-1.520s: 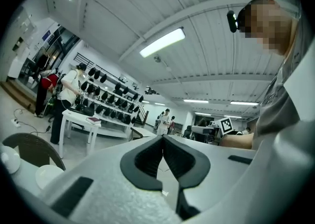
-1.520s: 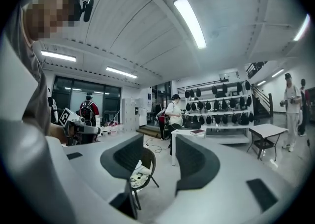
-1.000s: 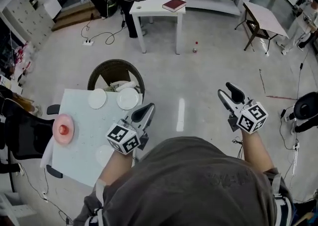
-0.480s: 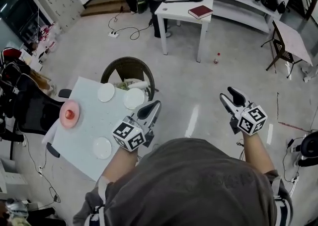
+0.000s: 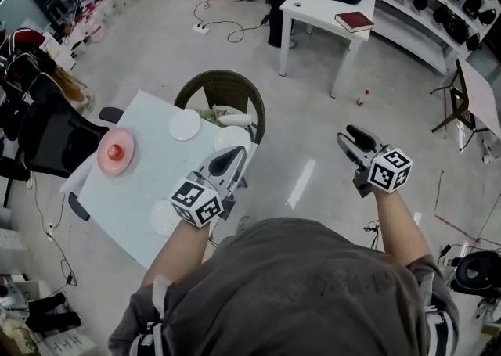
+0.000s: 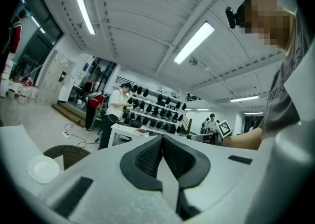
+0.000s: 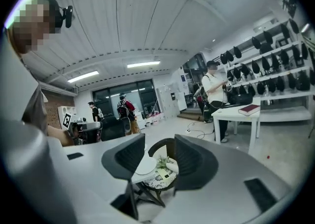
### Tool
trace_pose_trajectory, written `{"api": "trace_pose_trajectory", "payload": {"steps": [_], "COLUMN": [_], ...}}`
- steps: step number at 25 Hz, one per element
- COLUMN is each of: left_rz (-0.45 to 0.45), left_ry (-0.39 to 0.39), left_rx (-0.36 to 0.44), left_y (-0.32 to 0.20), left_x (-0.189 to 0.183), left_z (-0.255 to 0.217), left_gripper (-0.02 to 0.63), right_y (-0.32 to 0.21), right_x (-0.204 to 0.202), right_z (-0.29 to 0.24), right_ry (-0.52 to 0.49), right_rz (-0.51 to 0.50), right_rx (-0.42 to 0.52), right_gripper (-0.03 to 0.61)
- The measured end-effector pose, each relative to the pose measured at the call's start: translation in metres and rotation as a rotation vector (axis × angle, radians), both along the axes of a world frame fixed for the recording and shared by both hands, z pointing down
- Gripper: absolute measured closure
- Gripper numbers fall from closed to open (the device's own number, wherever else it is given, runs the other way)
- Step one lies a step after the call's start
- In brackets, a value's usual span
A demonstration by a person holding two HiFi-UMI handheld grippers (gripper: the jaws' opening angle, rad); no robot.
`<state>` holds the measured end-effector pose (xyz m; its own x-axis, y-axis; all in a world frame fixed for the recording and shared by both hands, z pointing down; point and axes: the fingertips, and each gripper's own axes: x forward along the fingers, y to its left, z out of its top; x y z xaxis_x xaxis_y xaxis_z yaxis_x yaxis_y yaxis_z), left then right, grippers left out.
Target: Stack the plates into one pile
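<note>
Forward, both forearms extend roughly level: grey left gripper point(image 5: 232, 157), jaws together, empty; grey right gripper point(image 5: 356, 140), jaws apart though just narrowing, empty.

Grey floor point(image 5: 156, 49), white desk point(image 5: 313, 8), shelves point(image 5: 427, 6).

on table point(image 5: 125, 190): plates point(image 5: 185, 124), apart | behind table: basket point(image 5: 207, 81) | left of table: chair point(image 5: 48, 140)

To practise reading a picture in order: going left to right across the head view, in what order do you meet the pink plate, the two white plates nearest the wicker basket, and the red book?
pink plate → white plate → second white plate → red book
</note>
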<state>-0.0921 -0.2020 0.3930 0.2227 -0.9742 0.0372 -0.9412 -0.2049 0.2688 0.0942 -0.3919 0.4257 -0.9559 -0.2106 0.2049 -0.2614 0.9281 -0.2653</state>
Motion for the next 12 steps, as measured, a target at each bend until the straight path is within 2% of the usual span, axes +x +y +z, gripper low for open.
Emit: {"api": "trace_pose_trajectory", "payload": {"steps": [6, 12], "left_rz": [-0.131, -0.222], "left_ry": [0.008, 0.040], "left_rx": [-0.033, -0.084], "left_y": [0.026, 0.057], "left_x": [-0.066, -0.111], "left_z": [0.030, 0.064], "left_gripper": [0.607, 0.607], "right_y": [-0.002, 0.012], "right_x": [-0.112, -0.219], "right_z": [0.056, 0.139], "right_ry": [0.092, 0.212], "right_rz": [-0.147, -0.280], "right_rx": [-0.044, -0.112], "right_gripper": [0.405, 0.410]}}
